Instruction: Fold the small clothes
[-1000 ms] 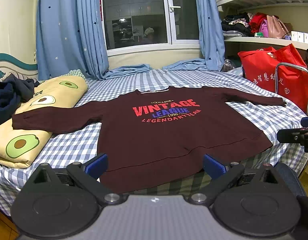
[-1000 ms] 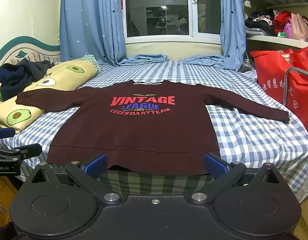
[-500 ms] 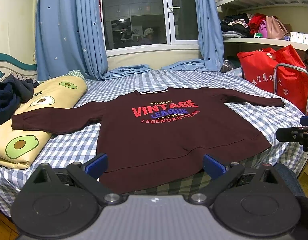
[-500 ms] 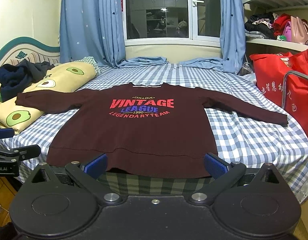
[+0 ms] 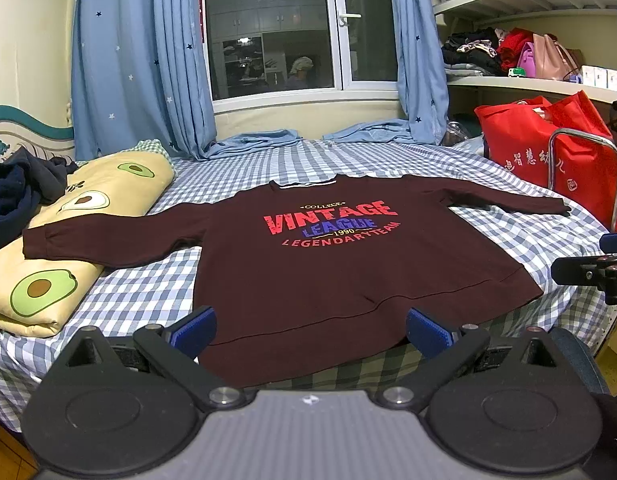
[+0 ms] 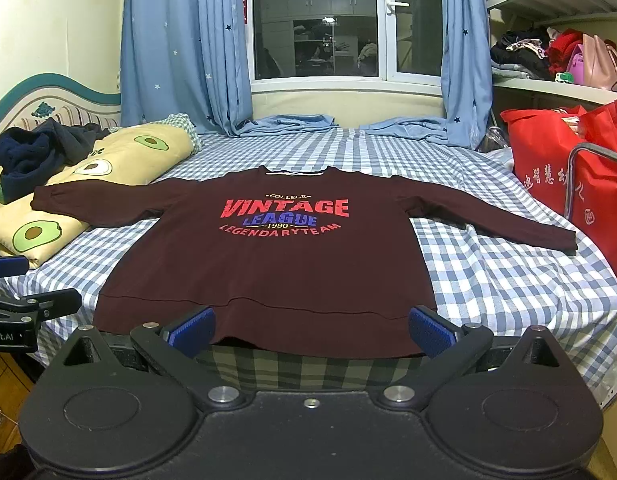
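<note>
A dark maroon sweatshirt (image 5: 328,280) (image 6: 268,264) with red and blue "VINTAGE LEAGUE" lettering lies flat, front up, on the checked bed, both sleeves spread out. Its hem hangs slightly over the bed's near edge. The left sleeve cuff rests on the avocado-print quilt. My left gripper (image 5: 310,330) is open, held in front of the hem with nothing between its blue pads. In the right wrist view my right gripper (image 6: 310,330) is likewise open and empty, facing the hem. Each gripper's body shows at the edge of the other's view.
A folded avocado-print quilt (image 5: 68,240) (image 6: 88,184) and a dark navy garment (image 6: 32,152) lie at the left of the blue-checked bed (image 6: 488,272). A red bag (image 5: 548,148) (image 6: 560,168) and a metal rail (image 5: 580,168) stand at the right. Curtains and a window are behind.
Both views have tilted slightly, so the sweatshirt sits a little lower in frame. Both grippers remain open and the sweatshirt has not moved.
</note>
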A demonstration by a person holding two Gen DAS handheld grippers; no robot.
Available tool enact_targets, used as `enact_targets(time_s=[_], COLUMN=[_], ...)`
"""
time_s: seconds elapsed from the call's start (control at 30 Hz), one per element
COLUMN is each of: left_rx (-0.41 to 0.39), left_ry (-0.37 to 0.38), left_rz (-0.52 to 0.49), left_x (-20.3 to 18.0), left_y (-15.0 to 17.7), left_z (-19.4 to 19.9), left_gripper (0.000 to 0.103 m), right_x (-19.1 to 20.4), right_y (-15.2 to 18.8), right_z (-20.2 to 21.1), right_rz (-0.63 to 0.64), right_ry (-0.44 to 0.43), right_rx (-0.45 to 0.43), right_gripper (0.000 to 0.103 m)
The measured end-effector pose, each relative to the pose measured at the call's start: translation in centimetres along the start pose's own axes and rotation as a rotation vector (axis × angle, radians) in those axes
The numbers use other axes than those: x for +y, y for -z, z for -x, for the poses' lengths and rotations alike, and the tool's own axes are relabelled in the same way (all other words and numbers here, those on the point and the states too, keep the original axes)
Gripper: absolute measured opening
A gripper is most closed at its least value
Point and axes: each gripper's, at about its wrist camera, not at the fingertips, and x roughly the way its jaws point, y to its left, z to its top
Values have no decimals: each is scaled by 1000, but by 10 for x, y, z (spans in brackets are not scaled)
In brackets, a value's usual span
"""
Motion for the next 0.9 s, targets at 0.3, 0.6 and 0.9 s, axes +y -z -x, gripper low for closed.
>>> enact_targets(time_s=[0.3,0.6,0.9], left_rx=[2,4,4], left_ry=[3,2,0], left_rz=[0,3,6], left_x=[-1,-1,1], left_y=[0,1,1], left_z=[1,1,1], left_gripper=[102,102,102], right_x=[0,-1,-1], right_y=[0,0,0], right_z=[0,0,0], right_rz=[-1,-2,-2], right_ry=[0,-1,-1], right_rx=[0,0,0], right_gripper=[102,103,103])
